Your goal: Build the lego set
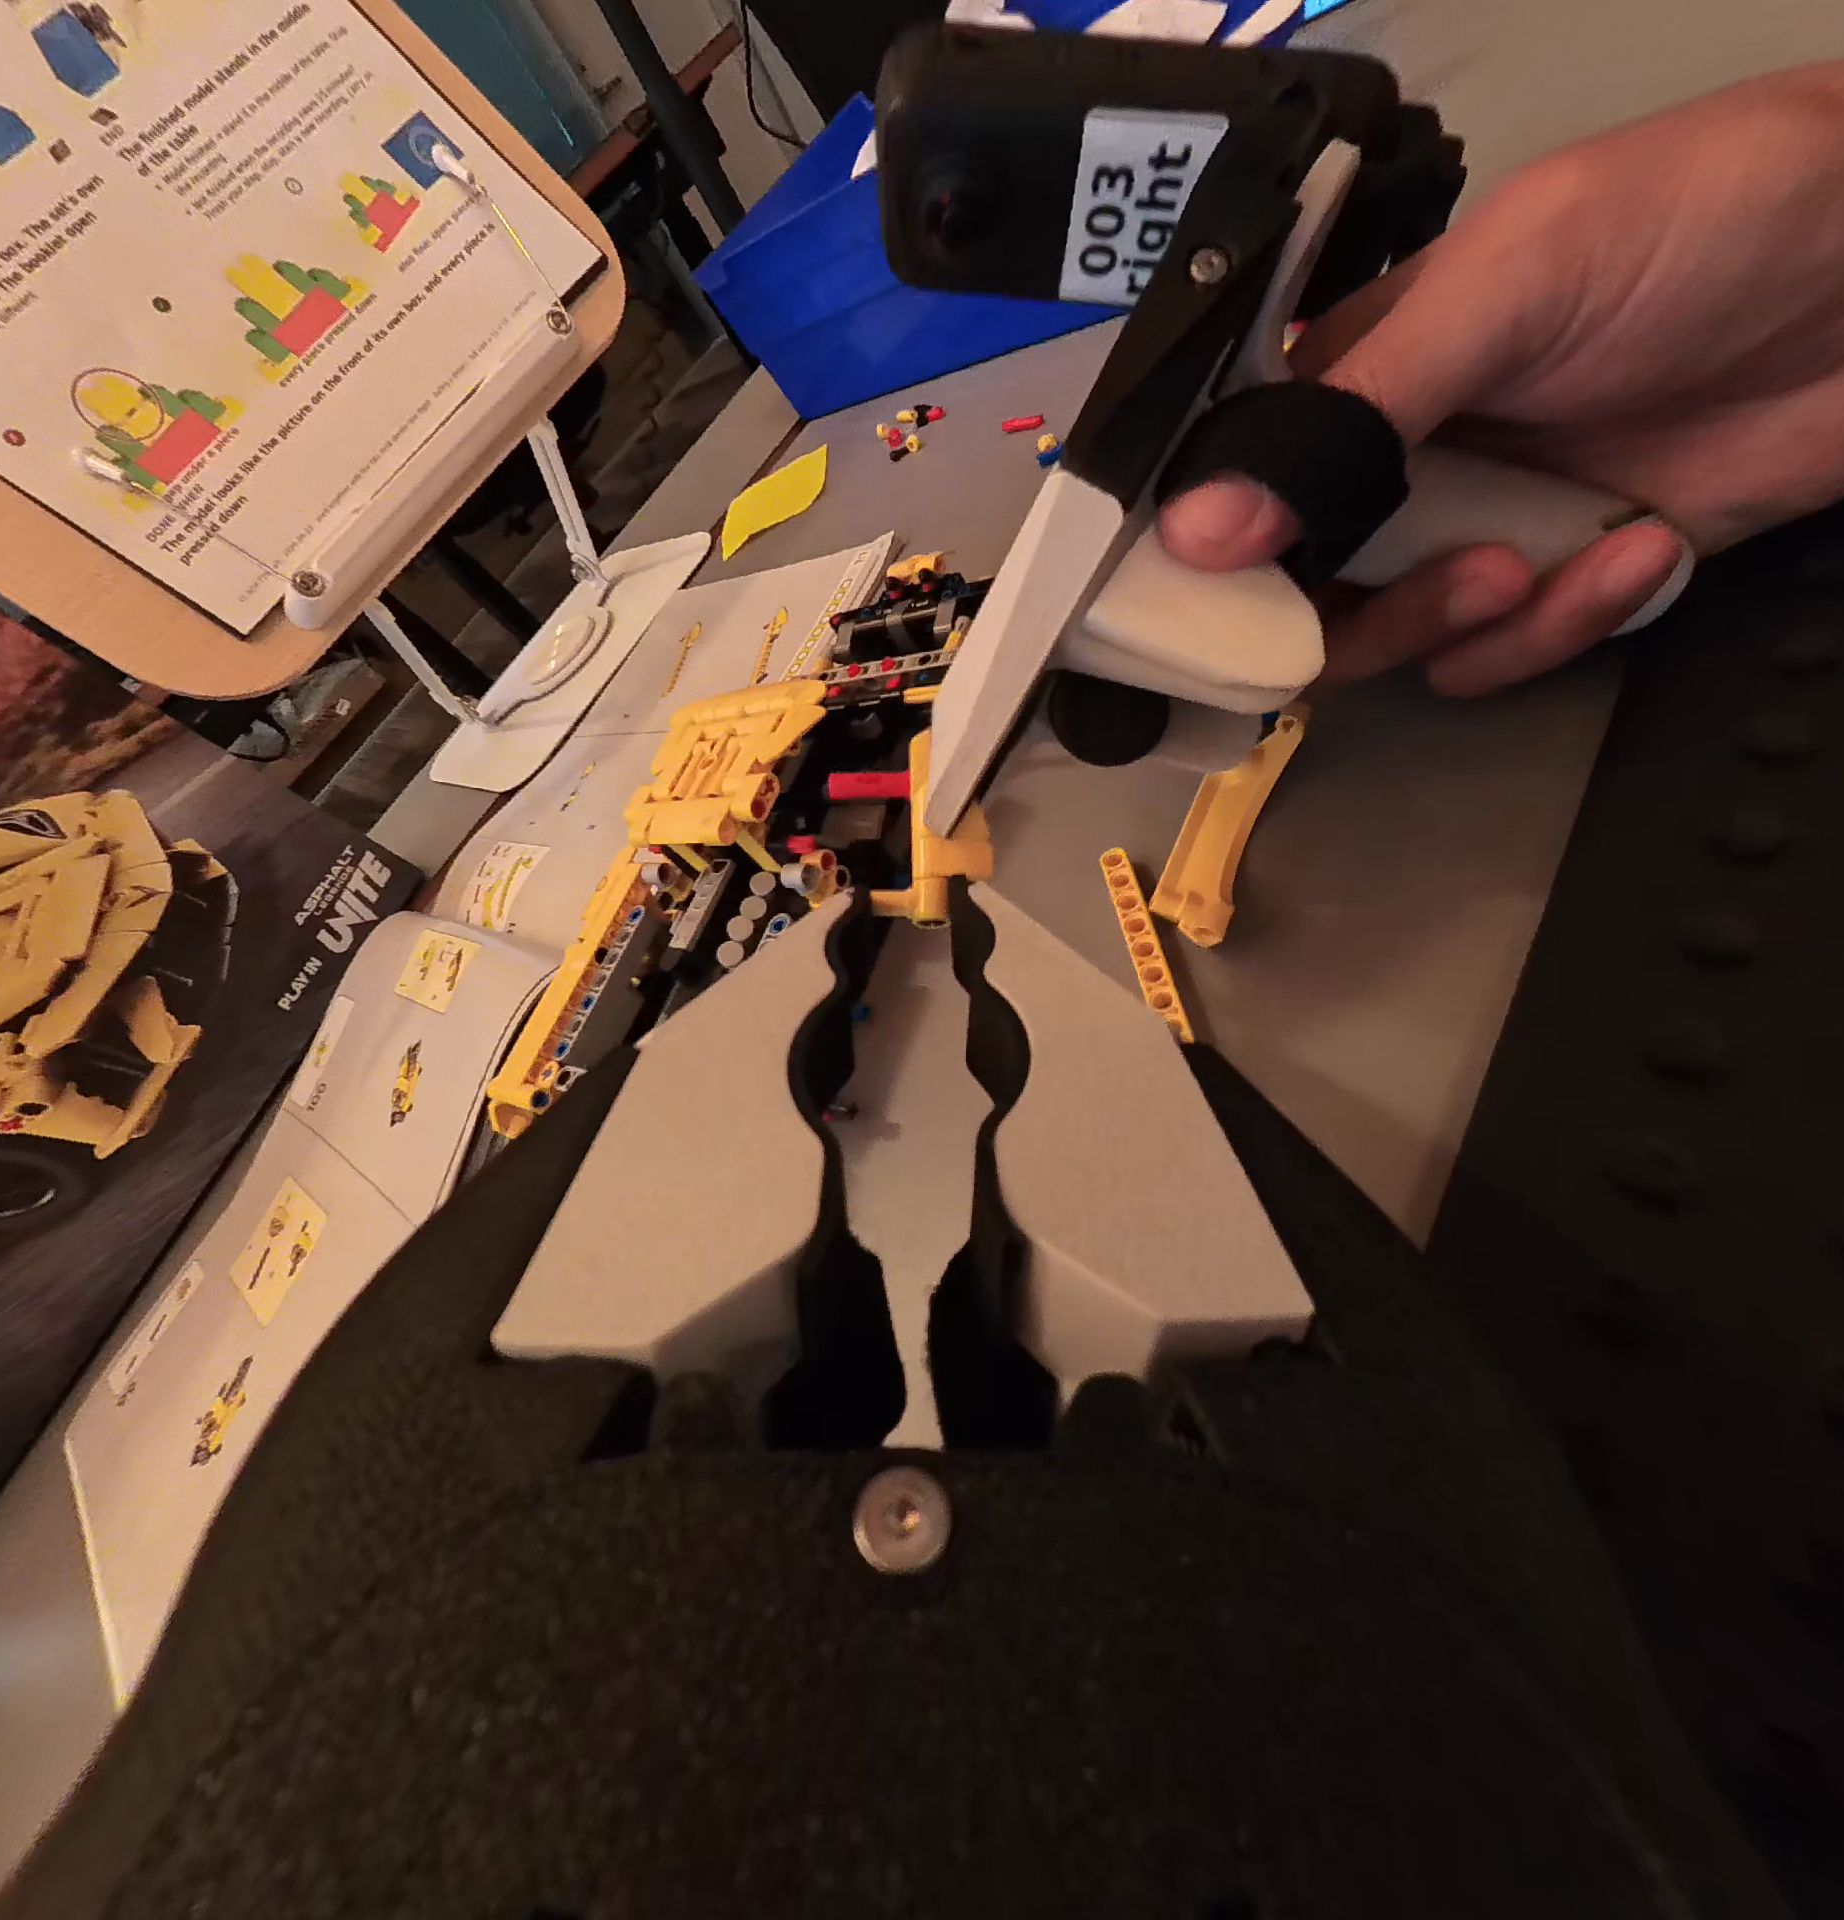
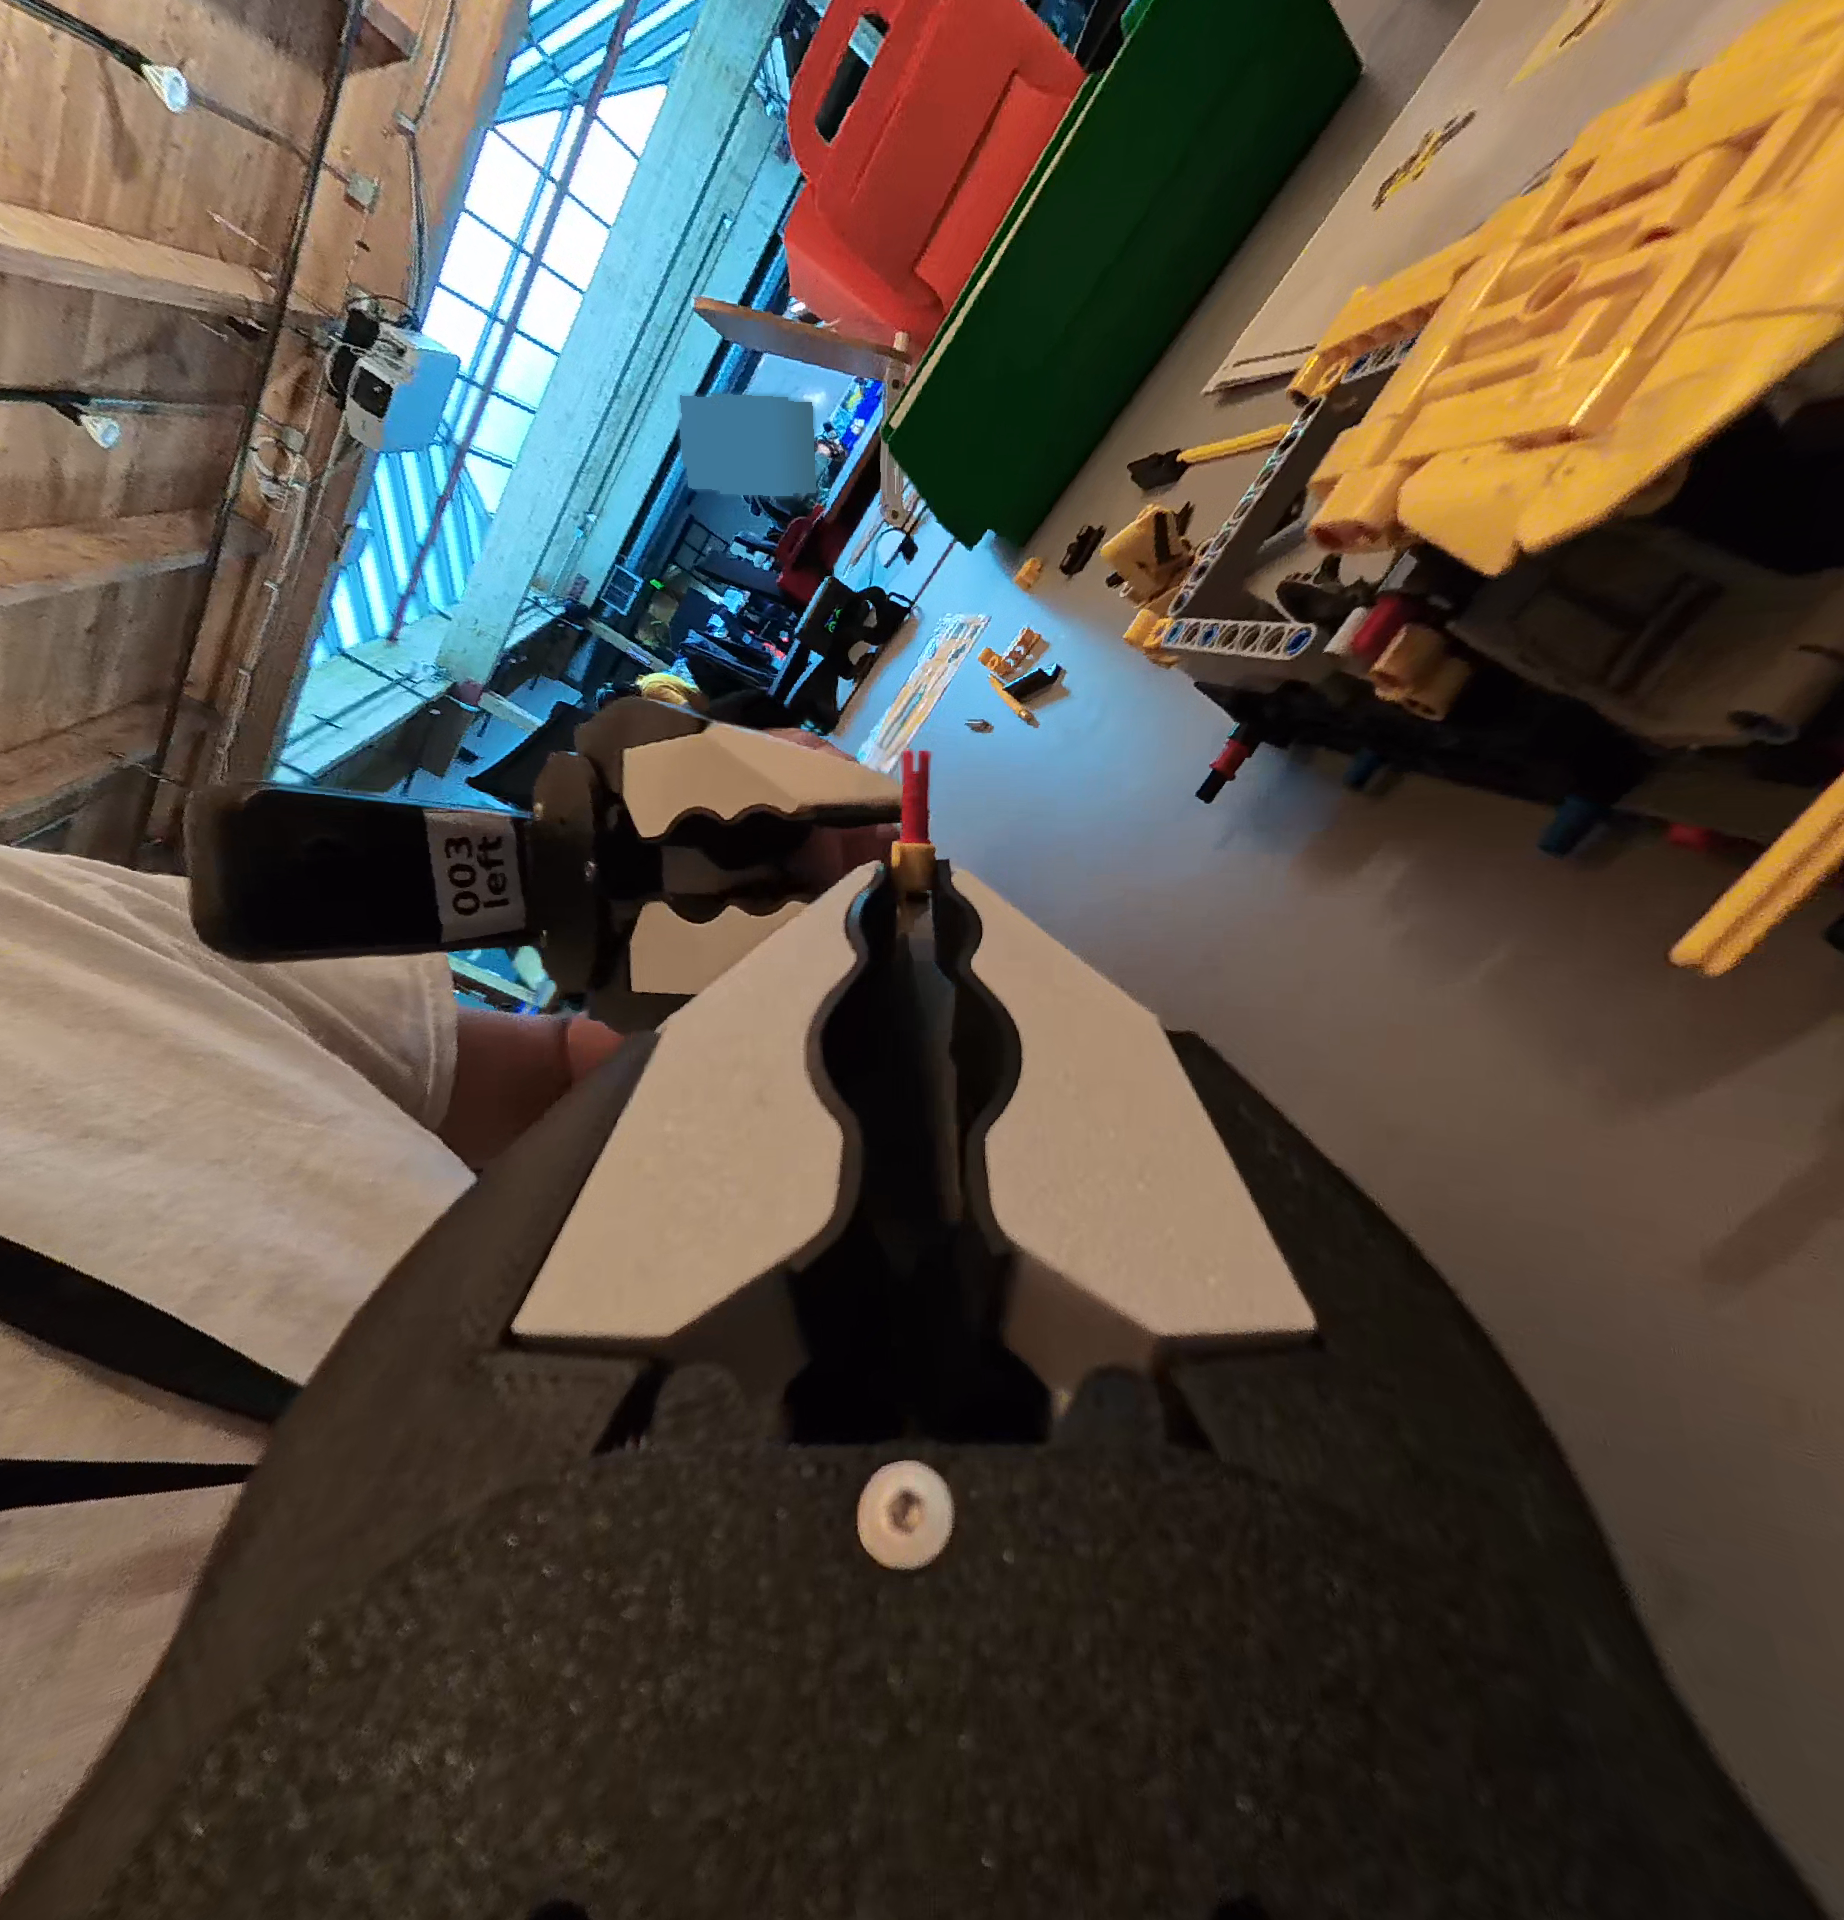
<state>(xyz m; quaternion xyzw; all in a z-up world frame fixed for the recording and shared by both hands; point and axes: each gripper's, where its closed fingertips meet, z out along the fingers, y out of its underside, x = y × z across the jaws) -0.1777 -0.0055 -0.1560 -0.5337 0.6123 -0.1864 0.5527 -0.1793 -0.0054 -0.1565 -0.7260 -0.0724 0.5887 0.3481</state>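
Observation:
The half-built yellow and black car model (image 1: pixel 731 769) lies on the grey table (image 1: pixel 1365 935); it also shows at the right of the right wrist view (image 2: pixel 1583 343). My right gripper (image 2: pixel 913 878) is shut on a small yellow connector (image 2: pixel 913 860) with a red pin (image 2: pixel 916 795) sticking out of it. In the left wrist view the right gripper (image 1: pixel 949 826) comes down from above, held by a hand, with the yellow connector (image 1: pixel 944 868) at its tips. My left gripper (image 1: pixel 907 904) is narrowly open, its tips on either side of the connector's end, just in front of the model.
An open instruction booklet (image 1: pixel 398 1049) and the set's box (image 1: pixel 87 987) lie to the left. A sheet on a stand (image 1: pixel 253 260) and a blue bin (image 1: pixel 845 270) are behind. A yellow beam (image 1: pixel 1141 935), a curved yellow panel (image 1: pixel 1224 821) and small pins (image 1: pixel 907 426) lie loose. Green (image 2: pixel 1105 260) and red (image 2: pixel 918 156) bins stand farther off. Left and right tips are no more than a few centimetres apart.

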